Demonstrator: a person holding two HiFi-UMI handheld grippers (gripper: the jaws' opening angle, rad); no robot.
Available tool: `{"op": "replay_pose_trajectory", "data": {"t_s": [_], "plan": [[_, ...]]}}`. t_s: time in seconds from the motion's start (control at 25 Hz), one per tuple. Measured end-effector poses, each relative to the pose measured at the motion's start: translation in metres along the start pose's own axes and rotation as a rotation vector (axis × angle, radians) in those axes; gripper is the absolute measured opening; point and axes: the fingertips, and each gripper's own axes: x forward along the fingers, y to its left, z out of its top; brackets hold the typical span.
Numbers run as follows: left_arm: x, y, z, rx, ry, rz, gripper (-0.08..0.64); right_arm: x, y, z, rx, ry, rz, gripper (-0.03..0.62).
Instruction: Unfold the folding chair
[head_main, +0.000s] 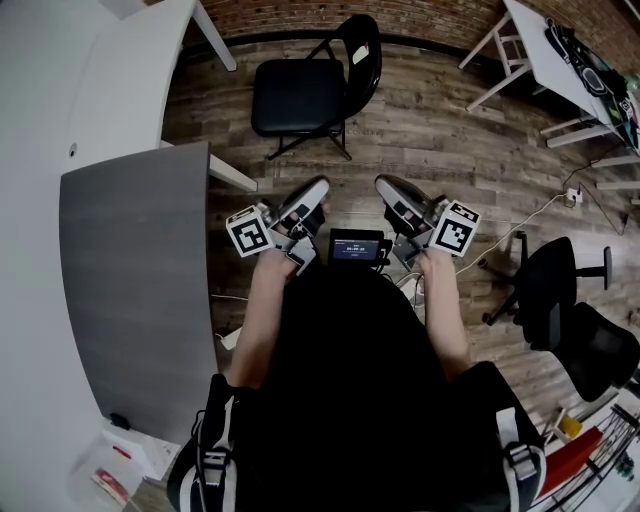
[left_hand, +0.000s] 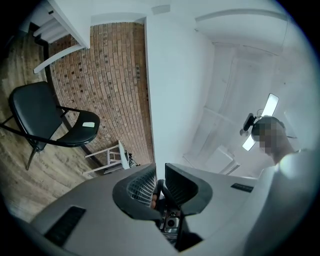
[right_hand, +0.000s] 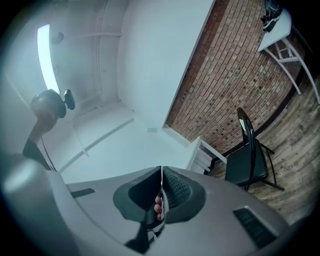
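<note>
Folding chair (head_main: 300, 95) well beyond left claw (head_main: 318, 188)

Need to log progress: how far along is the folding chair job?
Done: the black folding chair stands open on the wood floor, seat down. In hand: nothing; the left hand-held gripper and the right hand-held gripper are empty, close to the person and well short of the chair. Left: apparently nothing.
</note>
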Motion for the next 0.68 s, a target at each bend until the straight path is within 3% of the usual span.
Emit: {"op": "replay_pose_trajectory", "data": {"t_s": [0.68], "plan": [[0.0052,0.0037,-0.0082,-0.03,0.028,-0.018,0.06,-0.0037,0.0018,-0.0054,-0.002,-0.008,-0.015,0.02]]}}
